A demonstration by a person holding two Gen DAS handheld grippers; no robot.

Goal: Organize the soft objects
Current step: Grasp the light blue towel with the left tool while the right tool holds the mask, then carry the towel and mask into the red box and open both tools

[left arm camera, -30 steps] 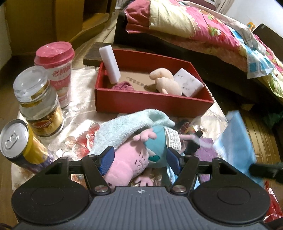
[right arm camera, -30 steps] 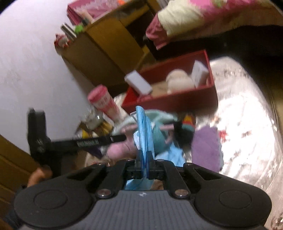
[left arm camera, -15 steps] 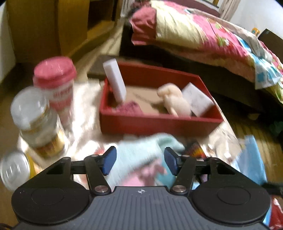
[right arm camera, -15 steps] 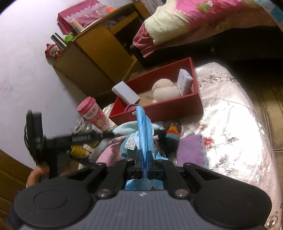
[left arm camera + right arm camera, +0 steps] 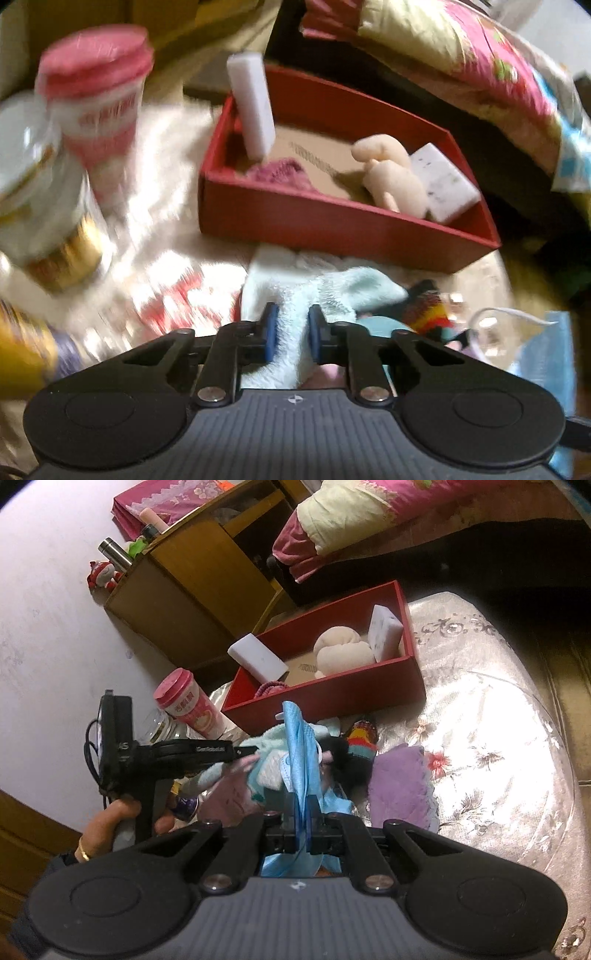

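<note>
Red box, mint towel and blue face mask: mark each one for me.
red box (image 5: 332,225), left wrist view, on its near wall.
mint towel (image 5: 291,332), left wrist view, on the fold between the pads.
blue face mask (image 5: 299,753), right wrist view, on its pleated body.

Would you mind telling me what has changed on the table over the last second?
The left gripper moved down and forward from over the pink plush onto the mint towel; its jaws have just been closing and now pinch a fold of it. The right gripper stayed shut on the blue mask. The red box and its contents, the cup and the jar kept their places.
</note>
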